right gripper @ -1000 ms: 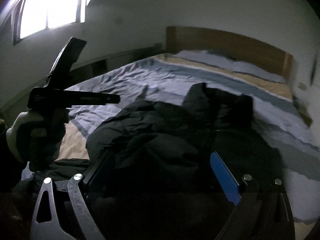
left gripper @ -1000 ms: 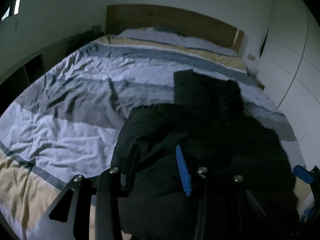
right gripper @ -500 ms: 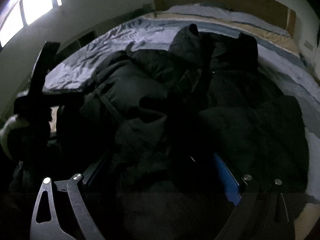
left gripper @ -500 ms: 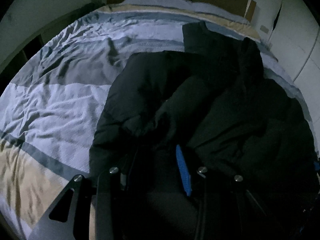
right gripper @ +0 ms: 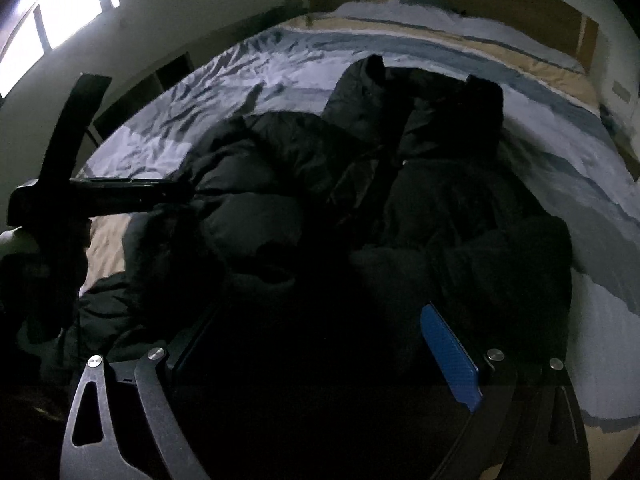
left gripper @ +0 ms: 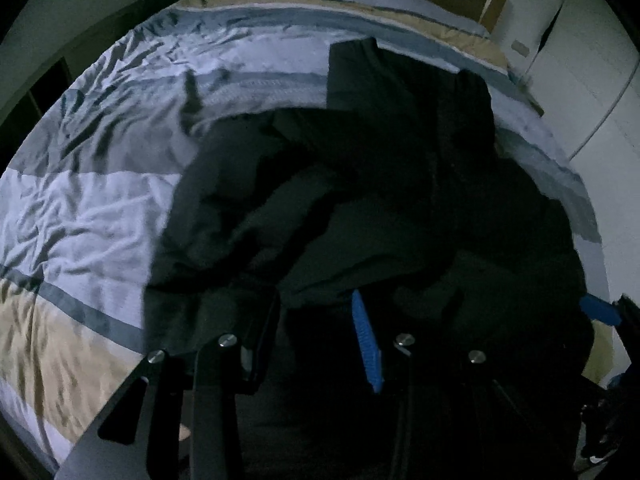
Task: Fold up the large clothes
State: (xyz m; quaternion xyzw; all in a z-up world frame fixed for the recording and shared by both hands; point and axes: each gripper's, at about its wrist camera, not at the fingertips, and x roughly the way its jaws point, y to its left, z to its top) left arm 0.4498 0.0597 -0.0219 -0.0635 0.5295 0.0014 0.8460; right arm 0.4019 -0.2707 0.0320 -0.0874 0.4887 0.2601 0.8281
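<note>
Plainly the black puffer jacket (right gripper: pixel 360 184) lies rumpled on the striped bed (left gripper: pixel 100 200), hood end toward the headboard. It looks soft, bulky and light (slick shell, likely to slide), so hem corners or cuffs suit best. Both claws, left gripper (left gripper: pixel 316 336) and right gripper (right gripper: pixel 320 348), stand spread over its near edge; whether cloth lies between them, I cannot tell in this gloom.

A wide bed with a wrinkled striped white, grey and beige cover (left gripper: pixel 100 208) carries a crumpled black padded jacket (right gripper: pixel 288 184).
</note>
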